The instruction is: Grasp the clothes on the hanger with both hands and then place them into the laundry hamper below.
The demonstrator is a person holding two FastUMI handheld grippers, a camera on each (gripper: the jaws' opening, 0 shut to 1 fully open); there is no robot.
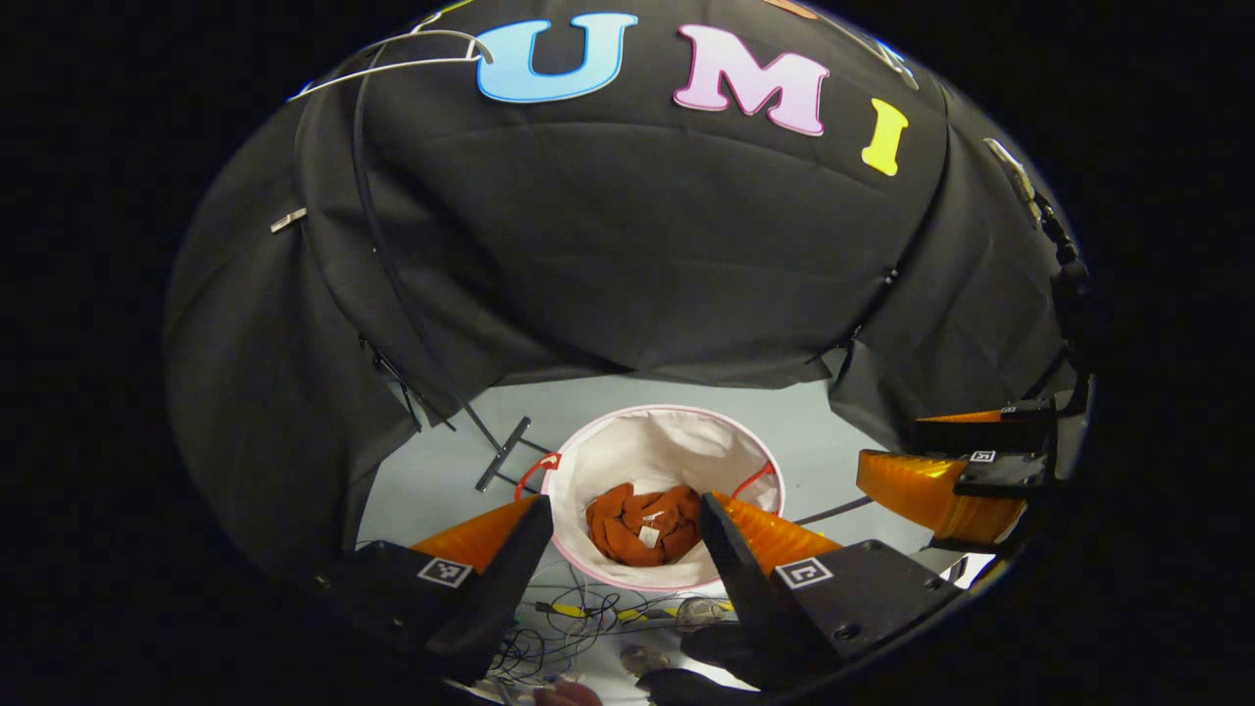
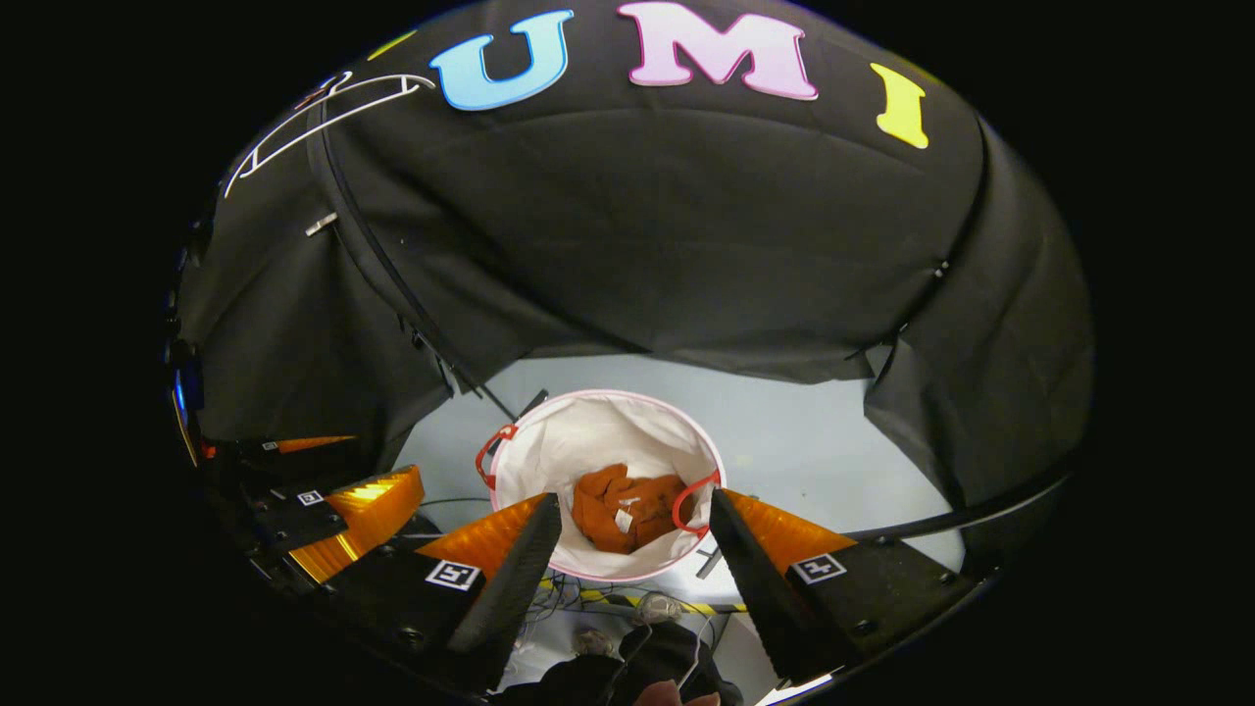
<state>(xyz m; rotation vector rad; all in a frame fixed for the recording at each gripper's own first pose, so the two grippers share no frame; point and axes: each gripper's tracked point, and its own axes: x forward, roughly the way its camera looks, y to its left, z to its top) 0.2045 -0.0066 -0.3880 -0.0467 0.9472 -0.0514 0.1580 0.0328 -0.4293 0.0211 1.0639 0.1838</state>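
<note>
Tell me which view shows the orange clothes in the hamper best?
The left gripper view: the orange clothes lie in plain sight at the bottom of the white hamper, between the open jaws. In the right gripper view the clothes are partly crossed by the hamper's red handle.

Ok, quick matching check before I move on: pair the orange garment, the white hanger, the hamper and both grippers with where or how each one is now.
Things:
1. orange garment
2. white hanger
3. hamper
4. left gripper and right gripper

States:
A. bare, up by the booth wall
B. open, above the hamper
C. crumpled at the hamper's bottom
D. standing on the pale floor

Pairs: 1-C, 2-A, 3-D, 4-B
</note>
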